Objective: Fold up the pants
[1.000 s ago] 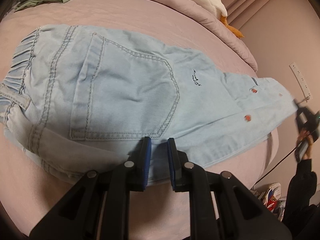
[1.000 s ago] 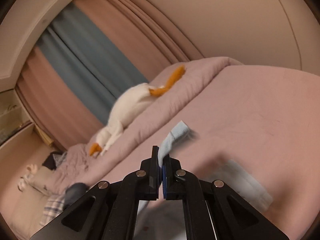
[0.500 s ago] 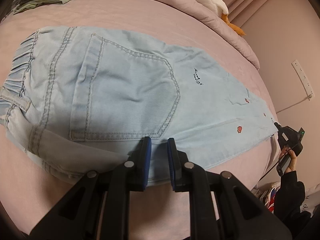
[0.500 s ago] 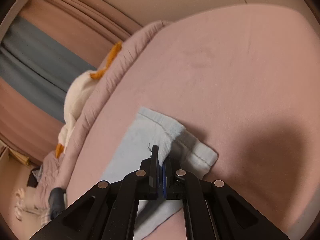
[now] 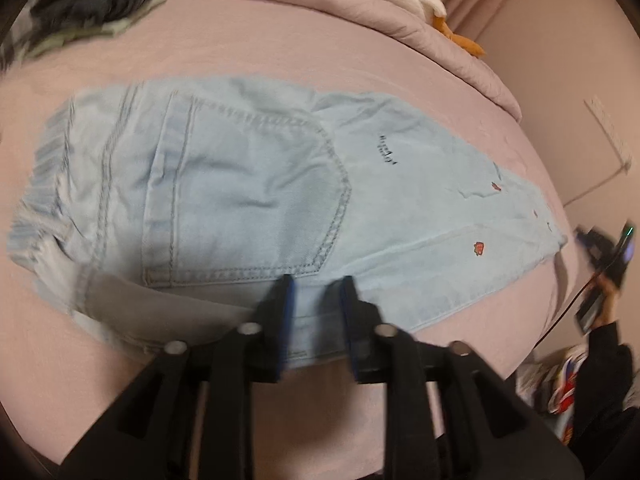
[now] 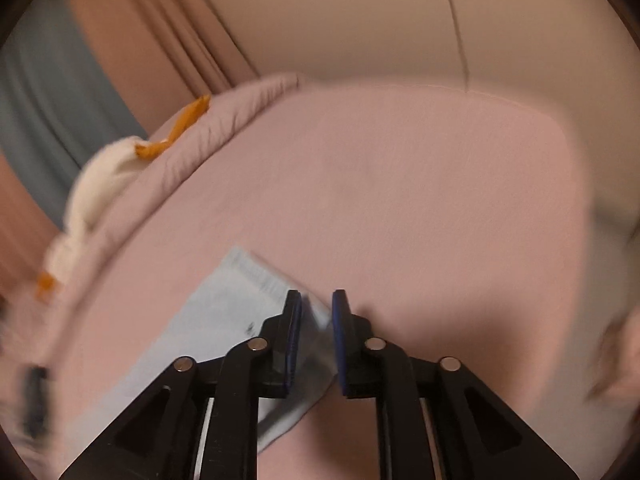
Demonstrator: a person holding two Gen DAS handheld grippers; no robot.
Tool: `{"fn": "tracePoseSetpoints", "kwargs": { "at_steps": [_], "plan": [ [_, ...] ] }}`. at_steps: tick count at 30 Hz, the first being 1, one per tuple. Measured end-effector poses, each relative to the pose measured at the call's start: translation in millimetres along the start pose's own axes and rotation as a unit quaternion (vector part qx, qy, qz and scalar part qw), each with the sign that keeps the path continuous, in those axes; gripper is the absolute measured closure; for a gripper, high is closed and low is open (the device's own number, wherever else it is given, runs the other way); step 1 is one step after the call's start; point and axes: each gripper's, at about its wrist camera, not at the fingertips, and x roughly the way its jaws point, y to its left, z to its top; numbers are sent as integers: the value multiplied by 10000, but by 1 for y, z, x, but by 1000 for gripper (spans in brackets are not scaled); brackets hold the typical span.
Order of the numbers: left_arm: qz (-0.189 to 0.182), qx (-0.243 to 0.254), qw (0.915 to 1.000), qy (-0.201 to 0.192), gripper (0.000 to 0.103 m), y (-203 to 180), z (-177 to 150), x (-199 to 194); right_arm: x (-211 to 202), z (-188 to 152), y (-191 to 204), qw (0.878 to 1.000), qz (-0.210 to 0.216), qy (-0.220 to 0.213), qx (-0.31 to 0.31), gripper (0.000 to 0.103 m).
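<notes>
So the pants (image 5: 248, 200) are lying flat on the bed (image 5: 280, 48), folded lengthwise so the legs are stacked, back pocket up, waistband toward the bed's left edge and hems out near the right edge. That long neat strip looks like it's laid out for the next fold across.

Left gripper (image 5: 314, 312) sits over the near long edge of the pants, fingers apart after just opening, with denim between them but not pinched. Right gripper (image 6: 316, 336) is at the hem end near the bed's right edge; it has just been opening too, with the hem corner in the gap and no longer squeezed. My guess is both are letting go after smoothing it out.
</notes>
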Motion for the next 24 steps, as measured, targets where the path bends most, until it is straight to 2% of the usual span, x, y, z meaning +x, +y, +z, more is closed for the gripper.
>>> {"fn": "tracePoseSetpoints", "kwargs": {
  "at_steps": [1,4,6,8,9,10,11,12,16,18,21,23,24],
  "plan": [
    [5,55,10000,-43,63,-2,1,-3,-10,1,12,9993,-60,-202,-322,88],
    [-51,102,9998,-181,61,-5,6,-10,-30,3,46,9935,-18,-468,-1035,88],
    [-18,135,9997,-222,61,-5,8,-10,-38,0,68,9887,699,-326,-1285,88],
    [62,173,9996,-206,61,-5,10,-5,-42,-17,95,9752,1563,100,-1566,88],
    [141,168,9996,-191,61,-3,11,-1,-45,-37,115,9596,2050,412,-1884,88],
    [202,158,9995,-165,61,-1,10,1,-48,-58,129,9461,2310,635,-2179,88],
    [381,165,9991,-53,61,4,8,8,-50,-73,138,9365,2417,786,-2417,88],
    [415,174,9990,1,62,6,6,10,-49,-103,155,9177,2473,1066,-2921,88],
    [102,313,9995,-35,62,19,-14,-2,-29,-169,169,8797,1996,1714,-3962,88],
    [-157,276,9995,-63,62,30,-23,-12,-30,-165,160,8808,2141,1649,-3889,88],
    [-376,148,9992,-10,61,37,-23,-25,-21,-147,160,8881,2100,2033,-3547,88],
    [-484,194,9986,-108,57,35,-16,-33,-25,-136,171,8894,2075,1955,-3573,87],
    [-499,240,9983,-204,52,31,-11,-36,-28,-132,178,8872,2217,1901,-3572,87]
  ]
}}
